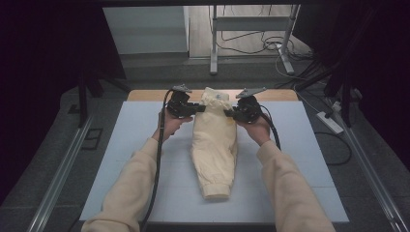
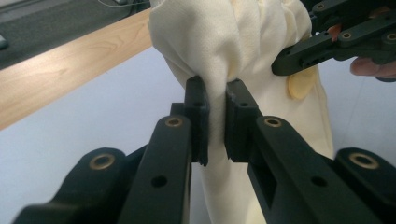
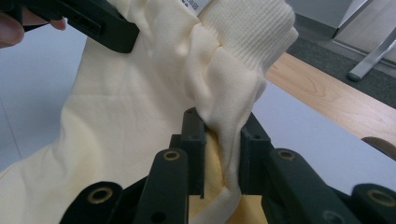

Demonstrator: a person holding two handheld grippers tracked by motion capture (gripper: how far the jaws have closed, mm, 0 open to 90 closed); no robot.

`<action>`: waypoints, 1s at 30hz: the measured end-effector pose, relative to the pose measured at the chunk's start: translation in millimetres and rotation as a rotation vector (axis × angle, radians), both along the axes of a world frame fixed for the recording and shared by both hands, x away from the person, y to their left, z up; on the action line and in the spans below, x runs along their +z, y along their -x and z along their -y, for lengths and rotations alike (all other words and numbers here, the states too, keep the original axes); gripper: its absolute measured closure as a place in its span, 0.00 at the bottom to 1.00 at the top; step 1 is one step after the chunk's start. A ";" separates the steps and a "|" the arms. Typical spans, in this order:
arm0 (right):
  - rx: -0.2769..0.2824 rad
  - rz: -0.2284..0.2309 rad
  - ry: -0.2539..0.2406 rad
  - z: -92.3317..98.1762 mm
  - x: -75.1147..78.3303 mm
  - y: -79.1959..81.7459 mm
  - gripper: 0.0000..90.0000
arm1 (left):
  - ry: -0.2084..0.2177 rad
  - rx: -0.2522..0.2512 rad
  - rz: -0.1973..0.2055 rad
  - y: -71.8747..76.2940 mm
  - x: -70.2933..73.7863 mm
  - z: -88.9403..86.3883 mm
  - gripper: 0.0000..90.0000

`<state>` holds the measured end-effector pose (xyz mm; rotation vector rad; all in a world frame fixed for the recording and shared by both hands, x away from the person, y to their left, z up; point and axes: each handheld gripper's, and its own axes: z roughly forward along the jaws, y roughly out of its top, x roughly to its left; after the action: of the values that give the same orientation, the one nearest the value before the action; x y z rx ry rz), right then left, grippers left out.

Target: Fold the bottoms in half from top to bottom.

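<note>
1. The cream garment (image 1: 214,145) lies lengthwise down the middle of the pale mat (image 1: 121,159) on the table (image 1: 145,94), folded narrow, with a ribbed cuff (image 1: 216,189) at the near end and its far end lifted off the mat.
2. The left hand-held gripper (image 1: 200,108) has its jaws nearly closed on a pinch of cloth at the garment's left upper edge — the left gripper view shows the fabric squeezed between the two pads (image 2: 198,116).
3. The right hand-held gripper (image 1: 229,113) mirrors it on the opposite edge, jaws closed on a bunched fold just below the ribbed band (image 3: 252,32).
4. Gripping both edges at the same height likely keeps the top level and spread, so it can be raised or folded over evenly.
5. The near end resting on the mat probably anchors the piece — only the far end has to travel.
</note>
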<state>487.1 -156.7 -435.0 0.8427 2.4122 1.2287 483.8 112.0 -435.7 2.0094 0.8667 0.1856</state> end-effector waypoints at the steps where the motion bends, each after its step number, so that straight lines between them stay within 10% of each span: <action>1: -0.002 0.001 0.004 0.4 0.6 -0.9 0.84 | -0.004 0.002 0.004 -1.7 1.0 0.6 0.90; 11: -0.013 0.127 0.000 -7.2 44.1 -18.2 0.84 | 0.010 0.027 0.089 -15.2 42.7 -6.6 0.90; 30: 0.011 0.079 0.012 -1.9 6.2 -12.9 0.84 | 0.017 -0.012 0.034 1.4 2.0 -5.6 0.90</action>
<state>500.0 -154.8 -428.8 0.7642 2.3622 1.2269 482.4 117.6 -433.7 1.9898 0.8319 0.2038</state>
